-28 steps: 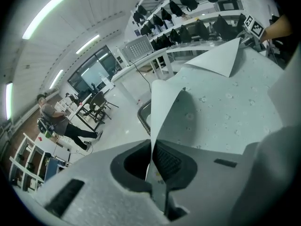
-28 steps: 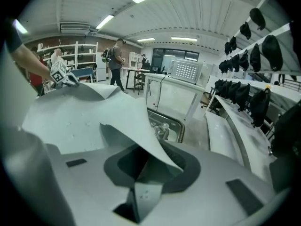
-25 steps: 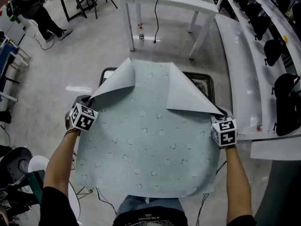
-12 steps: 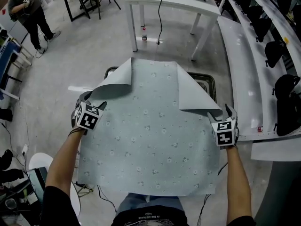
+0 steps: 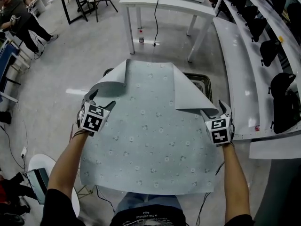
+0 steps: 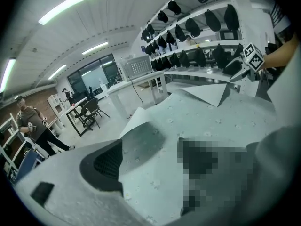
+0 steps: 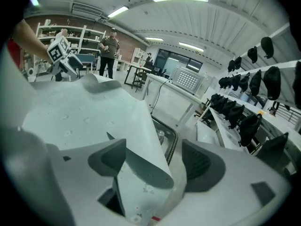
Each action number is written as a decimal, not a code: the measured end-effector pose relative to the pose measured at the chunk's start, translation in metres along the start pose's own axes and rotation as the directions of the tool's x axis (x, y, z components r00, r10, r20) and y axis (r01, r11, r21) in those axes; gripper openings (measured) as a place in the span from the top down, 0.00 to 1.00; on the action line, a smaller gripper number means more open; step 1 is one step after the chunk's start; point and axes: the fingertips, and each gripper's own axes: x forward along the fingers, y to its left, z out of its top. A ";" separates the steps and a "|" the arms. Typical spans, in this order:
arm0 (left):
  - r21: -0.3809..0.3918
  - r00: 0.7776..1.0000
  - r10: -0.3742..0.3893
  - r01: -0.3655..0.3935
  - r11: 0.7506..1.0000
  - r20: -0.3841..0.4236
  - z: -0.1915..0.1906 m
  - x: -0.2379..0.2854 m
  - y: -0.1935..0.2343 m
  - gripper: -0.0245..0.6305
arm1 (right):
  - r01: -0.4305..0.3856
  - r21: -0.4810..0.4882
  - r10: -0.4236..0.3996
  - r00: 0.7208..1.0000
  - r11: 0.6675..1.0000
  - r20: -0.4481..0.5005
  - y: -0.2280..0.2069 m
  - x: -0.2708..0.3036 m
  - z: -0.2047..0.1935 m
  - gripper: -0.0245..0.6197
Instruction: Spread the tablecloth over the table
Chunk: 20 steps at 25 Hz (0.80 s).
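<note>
We had the pale, flower-dotted tablecloth (image 5: 150, 145) lying over most of the dark-rimmed table (image 5: 203, 80), its near edge hanging toward us, but its 2 far corners were doubled back onto the top with the plain underside up: the left flap (image 5: 110, 84) curled, the right flap (image 5: 188, 97) creased flat. Our left gripper (image 5: 99, 100) sat at the cloth's left edge just under the curled flap, its jaws apart with cloth lying loose between them. Our right gripper (image 5: 216, 110) sat at the right edge by the tip of the other flap, also spread, and its own view showed the folded edge running slack through the gap, not pinched. We judged the spreading more than half done, with the step in hand being the 2 turned-back corners. The next move called for closing each claw on its flap and drawing both away from us, past the table's far rim. Beyond stood a white desk (image 5: 162, 1), and shelves of dark bags (image 5: 282, 98) ran along the right.
</note>
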 end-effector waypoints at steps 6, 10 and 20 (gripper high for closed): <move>-0.029 0.996 -0.053 0.055 0.998 0.069 0.032 0.002 -0.033 0.38 | -0.027 -0.125 0.026 1.000 0.992 -0.008 0.011 0.006 0.009 0.39; -0.059 0.990 -0.087 0.094 0.994 0.115 0.052 0.008 -0.063 0.38 | -0.048 -0.189 0.044 0.999 0.981 -0.027 0.015 0.017 0.006 0.40; -0.119 0.960 -0.205 0.229 0.966 0.189 0.085 0.036 -0.143 0.45 | -0.121 -0.381 0.079 0.989 0.917 -0.122 0.024 0.050 -0.025 0.43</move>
